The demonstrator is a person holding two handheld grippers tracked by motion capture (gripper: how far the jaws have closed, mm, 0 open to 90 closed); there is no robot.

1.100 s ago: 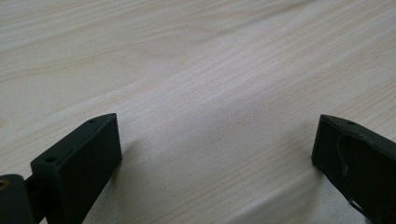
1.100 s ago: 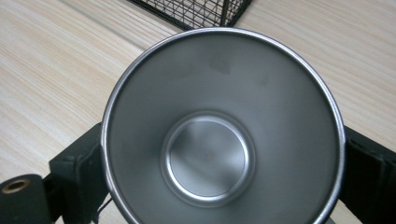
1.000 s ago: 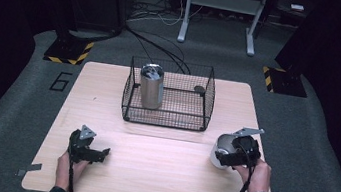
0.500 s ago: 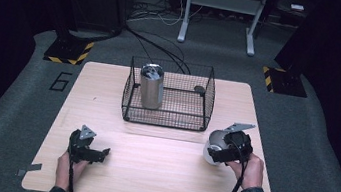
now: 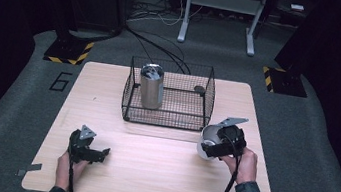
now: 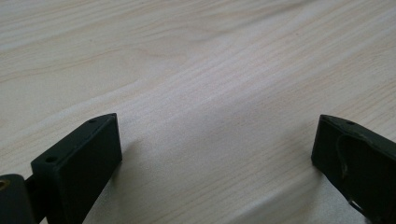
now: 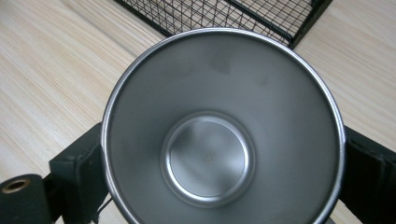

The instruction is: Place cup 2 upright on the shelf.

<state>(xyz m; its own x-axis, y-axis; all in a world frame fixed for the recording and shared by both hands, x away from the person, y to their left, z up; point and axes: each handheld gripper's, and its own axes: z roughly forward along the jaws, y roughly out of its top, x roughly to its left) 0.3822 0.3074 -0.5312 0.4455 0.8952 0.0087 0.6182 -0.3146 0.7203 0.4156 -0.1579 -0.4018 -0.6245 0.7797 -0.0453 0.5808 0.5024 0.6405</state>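
Two grippers, two steel cups and one wire basket are on or over one wooden table (image 5: 157,175).

Left gripper (image 5: 100,153): held low over the near left part of the table. Its jaws stand wide apart, with bare wood between them in the left gripper view. It holds nothing.

Wire basket (image 5: 165,118): black mesh, open at the top, at the middle of the table toward the far edge. Inside it, at the left, one tall steel cup (image 5: 151,86) stands upright. One small dark round object (image 5: 199,89) lies at the basket's far right; what it is cannot be told.

Right gripper (image 5: 211,150): near the basket's near right corner. Its jaws clamp the second steel cup (image 7: 219,135), one jaw on each side of the wall. The cup's open mouth faces the gripper's camera, and its inside is empty.
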